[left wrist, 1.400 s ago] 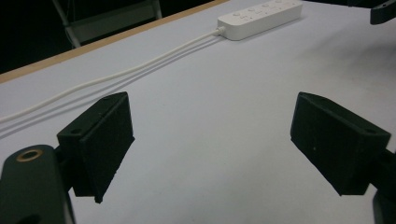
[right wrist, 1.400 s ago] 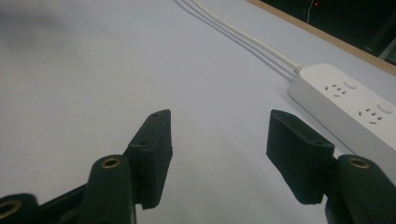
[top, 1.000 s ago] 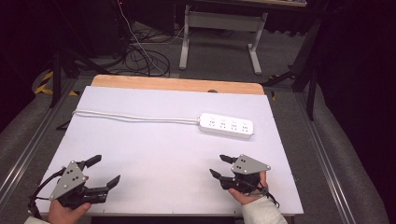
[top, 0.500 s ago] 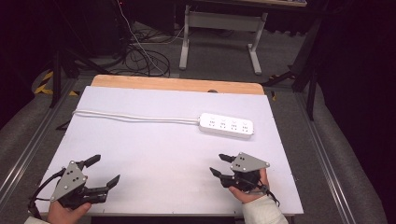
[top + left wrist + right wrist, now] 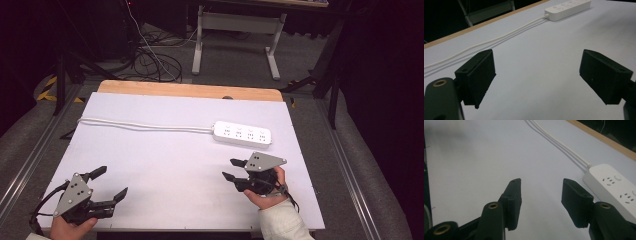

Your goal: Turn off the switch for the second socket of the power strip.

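Just beyond right tool [image 5: 234, 169], power strip [image 5: 243, 134]

White power strip [image 5: 243, 134], white cable [image 5: 145, 125], black jaws, white table [image 5: 165, 165]

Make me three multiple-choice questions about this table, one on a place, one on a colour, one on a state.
1. Which tool is the power strip nearer?
A. left tool
B. right tool
C. equally near both

2. What colour is the strip's cord?
A. black
B. white
C. orange

3. What is between the right tool's jaws?
A. the cord
B. the strip
C. nothing

Answers:
1 B, the strip lies just beyond the right tool, far from the left tool.
2 B, it matches the strip.
3 C, bare table shows between them.
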Available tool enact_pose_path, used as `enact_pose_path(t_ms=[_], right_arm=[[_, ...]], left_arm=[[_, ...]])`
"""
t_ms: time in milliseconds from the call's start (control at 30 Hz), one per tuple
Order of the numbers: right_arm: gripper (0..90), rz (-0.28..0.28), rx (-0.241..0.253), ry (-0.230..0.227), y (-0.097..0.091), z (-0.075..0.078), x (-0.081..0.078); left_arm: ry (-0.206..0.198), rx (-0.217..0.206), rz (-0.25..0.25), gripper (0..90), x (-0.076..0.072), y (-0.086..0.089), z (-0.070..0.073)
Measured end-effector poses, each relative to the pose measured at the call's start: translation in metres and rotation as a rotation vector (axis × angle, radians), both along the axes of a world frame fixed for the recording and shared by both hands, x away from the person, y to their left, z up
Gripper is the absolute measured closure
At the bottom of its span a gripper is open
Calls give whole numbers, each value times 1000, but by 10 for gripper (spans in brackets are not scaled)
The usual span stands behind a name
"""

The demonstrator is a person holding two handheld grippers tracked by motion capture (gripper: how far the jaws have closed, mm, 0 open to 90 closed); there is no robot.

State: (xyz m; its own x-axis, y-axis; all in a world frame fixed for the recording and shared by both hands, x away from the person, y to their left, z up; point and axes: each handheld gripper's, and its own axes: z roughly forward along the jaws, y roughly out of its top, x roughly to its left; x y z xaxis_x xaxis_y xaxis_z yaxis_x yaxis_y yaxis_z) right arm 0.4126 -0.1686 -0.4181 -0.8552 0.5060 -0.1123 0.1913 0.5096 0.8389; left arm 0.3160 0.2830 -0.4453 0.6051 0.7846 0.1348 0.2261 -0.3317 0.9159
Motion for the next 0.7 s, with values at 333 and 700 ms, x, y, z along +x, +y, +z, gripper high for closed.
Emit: enact_pose_path(t_ms=[333,700], right_arm=[[550,-3,-7,-16,3,19,13],[580,-17,-38,-27,8,37,37]], left_arm=[[-1,2,20,140,-5,3,0],[-1,-1,20,140,-4,3,-1]])
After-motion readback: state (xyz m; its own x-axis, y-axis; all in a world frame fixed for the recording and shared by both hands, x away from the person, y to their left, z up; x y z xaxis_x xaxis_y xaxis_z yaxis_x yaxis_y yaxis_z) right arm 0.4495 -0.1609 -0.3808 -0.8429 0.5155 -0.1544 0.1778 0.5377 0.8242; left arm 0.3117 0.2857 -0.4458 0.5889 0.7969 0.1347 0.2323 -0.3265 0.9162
